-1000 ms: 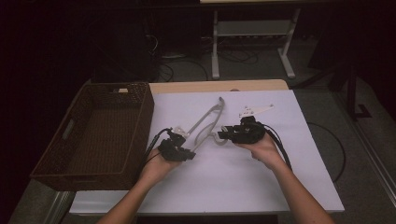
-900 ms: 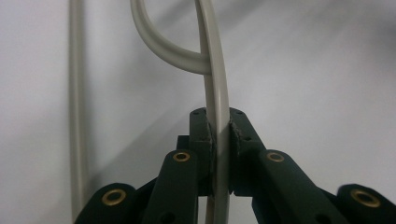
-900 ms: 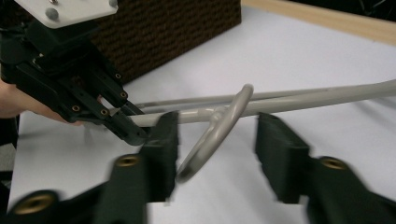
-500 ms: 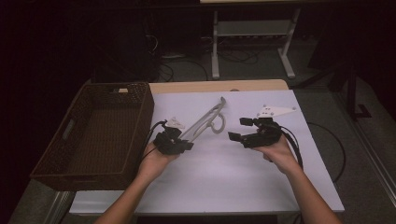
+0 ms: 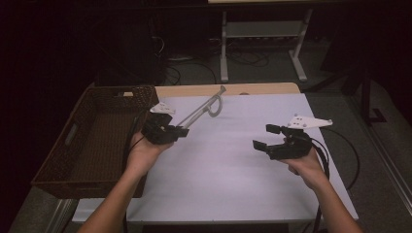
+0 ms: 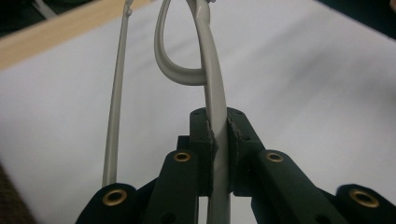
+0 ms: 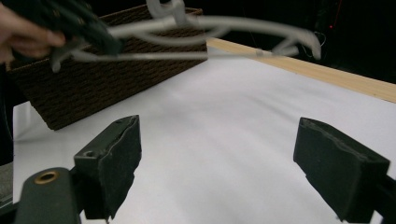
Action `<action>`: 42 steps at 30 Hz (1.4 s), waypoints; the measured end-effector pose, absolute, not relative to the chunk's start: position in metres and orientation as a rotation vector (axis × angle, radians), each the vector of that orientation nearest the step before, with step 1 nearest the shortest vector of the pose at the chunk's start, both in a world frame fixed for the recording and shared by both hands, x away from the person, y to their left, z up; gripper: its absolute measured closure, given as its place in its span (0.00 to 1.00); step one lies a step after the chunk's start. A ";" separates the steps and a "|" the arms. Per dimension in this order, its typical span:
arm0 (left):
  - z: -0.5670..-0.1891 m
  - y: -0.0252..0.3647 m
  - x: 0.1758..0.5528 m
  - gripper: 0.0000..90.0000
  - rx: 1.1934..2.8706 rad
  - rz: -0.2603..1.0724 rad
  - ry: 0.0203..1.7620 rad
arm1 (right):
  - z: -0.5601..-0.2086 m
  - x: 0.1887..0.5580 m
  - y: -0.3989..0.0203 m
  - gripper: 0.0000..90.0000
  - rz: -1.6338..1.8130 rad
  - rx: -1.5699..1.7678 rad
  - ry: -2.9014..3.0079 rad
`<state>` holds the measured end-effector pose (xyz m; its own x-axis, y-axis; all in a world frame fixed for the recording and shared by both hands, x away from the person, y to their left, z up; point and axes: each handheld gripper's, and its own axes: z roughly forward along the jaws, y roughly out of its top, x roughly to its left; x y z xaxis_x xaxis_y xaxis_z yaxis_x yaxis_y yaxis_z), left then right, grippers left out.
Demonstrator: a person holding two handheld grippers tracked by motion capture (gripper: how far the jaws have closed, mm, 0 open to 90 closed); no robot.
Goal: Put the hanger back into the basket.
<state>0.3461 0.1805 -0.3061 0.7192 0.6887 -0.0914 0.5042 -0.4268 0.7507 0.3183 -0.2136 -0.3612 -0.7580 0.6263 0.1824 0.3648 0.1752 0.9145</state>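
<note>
Left claw (image 5: 180,131) is clamped on one end of the hanger (image 6: 212,84), lifting it clear beside the basket (image 5: 97,141). Right claw (image 5: 266,137), jaws just opened with nothing between them, likely let go so one hand carries it.

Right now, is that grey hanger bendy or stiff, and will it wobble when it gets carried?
Probably stiff: the hanger sticks straight out from the left hand-held gripper without drooping. It looks thin and likely light for its size. Held near one end only, as the left gripper view shows, its long free end may swing or twist, and the smooth plastic could slip.
</note>
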 end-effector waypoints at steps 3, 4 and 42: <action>-0.293 0.190 0.344 0.92 2.097 0.307 0.901 | -0.361 0.315 -0.219 0.16 1.612 0.961 2.210; -0.288 0.194 0.343 0.92 2.094 0.313 0.897 | -0.361 0.314 -0.220 0.16 1.605 0.963 2.211; -0.262 0.378 0.286 0.92 2.008 0.394 1.138 | -0.355 0.319 -0.231 0.03 1.544 0.983 2.117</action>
<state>0.2858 0.3781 -0.2616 0.5513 0.8278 -0.1041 0.5865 -0.2958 0.7540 0.3186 -0.2308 -0.3547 -0.7022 0.7015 0.1216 0.3299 0.1693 0.9287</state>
